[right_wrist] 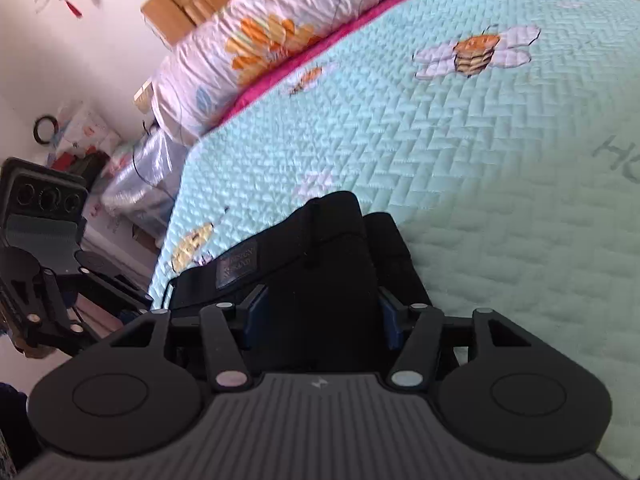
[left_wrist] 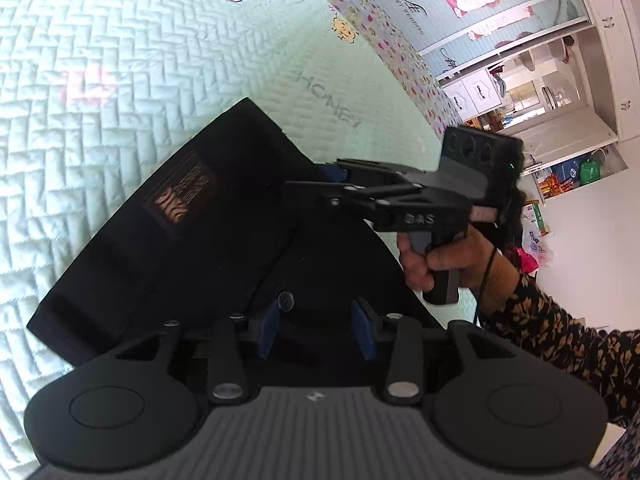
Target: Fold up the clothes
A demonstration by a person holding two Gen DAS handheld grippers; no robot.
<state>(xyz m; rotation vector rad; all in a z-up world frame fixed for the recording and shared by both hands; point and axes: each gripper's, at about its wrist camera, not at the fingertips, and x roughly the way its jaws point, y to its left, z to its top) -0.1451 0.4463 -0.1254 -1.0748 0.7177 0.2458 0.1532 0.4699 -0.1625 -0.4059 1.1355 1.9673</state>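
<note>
Left gripper (left_wrist: pixel 318 322) hangs with jaws apart, nothing pinched, just over the near edge of the black garment (left_wrist: pixel 180 216). Right gripper (right_wrist: pixel 320 316) also stands apart; dark cloth fills the gap, but I cannot tell whether its pads press it. Garment lies folded on the quilted bed (left_wrist: pixel 100 80), leather label up. My judgement: fold nearly done. Next, I lift both clear straight up, avoiding snagging a layer, then press edges flat.
</note>
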